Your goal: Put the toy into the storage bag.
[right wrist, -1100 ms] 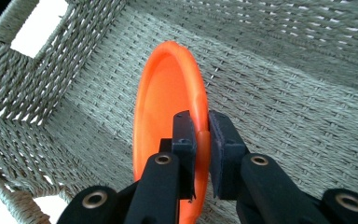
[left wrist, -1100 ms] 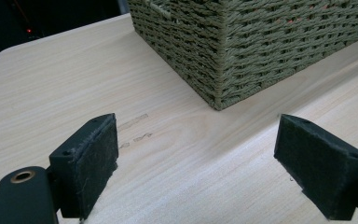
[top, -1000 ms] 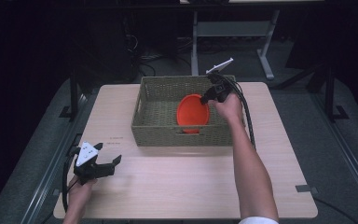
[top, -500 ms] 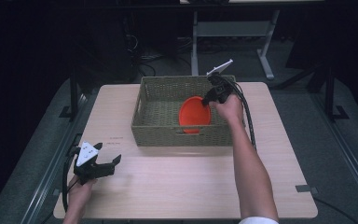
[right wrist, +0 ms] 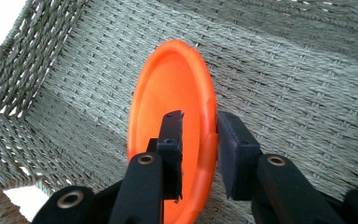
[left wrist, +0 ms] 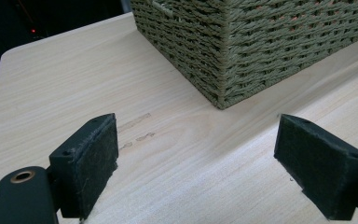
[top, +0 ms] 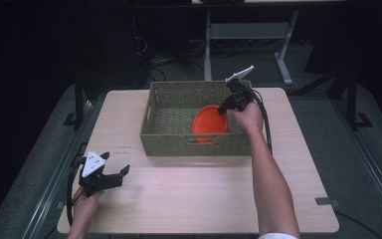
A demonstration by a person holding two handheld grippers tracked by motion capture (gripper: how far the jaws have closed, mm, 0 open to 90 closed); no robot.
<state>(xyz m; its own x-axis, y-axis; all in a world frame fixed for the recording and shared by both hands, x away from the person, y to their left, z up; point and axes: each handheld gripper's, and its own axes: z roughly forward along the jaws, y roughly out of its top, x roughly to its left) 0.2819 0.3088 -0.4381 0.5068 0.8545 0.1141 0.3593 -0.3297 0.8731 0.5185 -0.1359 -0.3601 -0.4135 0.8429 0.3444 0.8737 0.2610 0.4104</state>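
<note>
Orange plate (top: 209,124) shifted nearer; right gripper (right wrist: 199,140) pinches its tilted rim; left gripper (left wrist: 196,158) spread

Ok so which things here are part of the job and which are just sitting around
In the job:
right gripper, closed on the rim of the orange plate
woven basket, holding the plate

Lying about:
left gripper, open and empty over the table

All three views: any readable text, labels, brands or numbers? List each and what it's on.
None readable.
Table: faint dark marks near the left gripper, too blurred to tell whether they are writing; in the left gripper view they look like smudges.
Woven basket, orange plate, right gripper: no print visible.
</note>
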